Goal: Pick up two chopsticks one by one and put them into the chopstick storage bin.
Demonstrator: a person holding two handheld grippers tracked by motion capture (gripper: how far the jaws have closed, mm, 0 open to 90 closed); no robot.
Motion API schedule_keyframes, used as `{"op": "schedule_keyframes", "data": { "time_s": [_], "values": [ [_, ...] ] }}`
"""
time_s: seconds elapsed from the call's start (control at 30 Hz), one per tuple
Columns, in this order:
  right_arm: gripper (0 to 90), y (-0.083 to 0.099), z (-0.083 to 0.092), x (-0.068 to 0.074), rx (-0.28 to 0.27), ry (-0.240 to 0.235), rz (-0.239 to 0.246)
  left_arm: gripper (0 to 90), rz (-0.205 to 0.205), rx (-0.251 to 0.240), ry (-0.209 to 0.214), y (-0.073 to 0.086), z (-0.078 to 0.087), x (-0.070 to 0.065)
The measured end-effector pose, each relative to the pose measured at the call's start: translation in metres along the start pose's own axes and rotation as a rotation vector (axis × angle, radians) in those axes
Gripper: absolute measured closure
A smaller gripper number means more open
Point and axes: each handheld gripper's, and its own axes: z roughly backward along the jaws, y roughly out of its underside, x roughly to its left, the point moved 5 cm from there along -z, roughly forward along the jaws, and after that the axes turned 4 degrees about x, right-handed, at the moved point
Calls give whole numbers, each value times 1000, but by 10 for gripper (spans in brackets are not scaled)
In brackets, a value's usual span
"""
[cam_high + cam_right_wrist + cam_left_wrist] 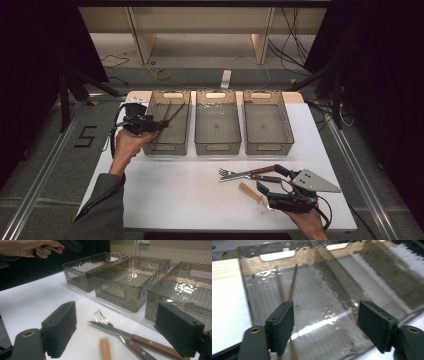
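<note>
Left tongs (159,125) gape over the left bin (172,145); right tongs (270,181) rest open.

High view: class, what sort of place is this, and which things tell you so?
Probably a lab or recording studio: a white table ringed by black curtains, loose cables across the floor, metal rails alongside.

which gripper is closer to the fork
Right. The right gripper hangs just in front of the fork and knife, jaws open. The left gripper is far off, over the left bin.
</note>
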Motion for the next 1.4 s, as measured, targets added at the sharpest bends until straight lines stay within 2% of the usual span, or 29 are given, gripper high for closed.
{"op": "schedule_keyframes", "data": {
  "time_s": [0.23, 0.47, 0.57, 0.6, 0.67, 0.8, 0.87, 0.97, 1.17, 1.33, 1.4],
  "values": [
    [181, 0, -1, 0, 2, -5, -3, 204, -14, -50, 55, 2, 14, -21],
    [181, 1, -2, 0, 17, -10, -6, 159, -55, -97, 95, 10, 27, -45],
    [181, 0, -3, 0, 19, -13, -2, 155, -52, -128, 138, 16, 29, -54],
    [181, 0, -3, 0, 21, -13, -2, 155, -58, -130, 150, 19, 29, -58],
    [180, 0, -4, 0, 25, -18, -6, 155, -76, -122, 146, 24, 28, -63],
    [180, -1, -4, 0, 34, -22, -3, 155, -73, -135, 180, 34, 30, -72],
    [180, -1, -5, -1, 44, -29, -12, 155, -94, -125, 187, 40, 30, -77],
    [180, -1, -6, -2, 65, -34, -8, 155, -106, -139, 206, 48, 33, -84],
    [180, -3, -9, -4, 92, -47, -7, 155, -127, -154, 230, 61, 42, -93],
    [180, -4, -13, -6, 125, -53, 5, 155, -150, -151, 229, 67, 44, -97],
    [180, -5, -14, -7, 141, -53, 9, 155, -145, -153, 234, 69, 45, -99]
  ]
}}
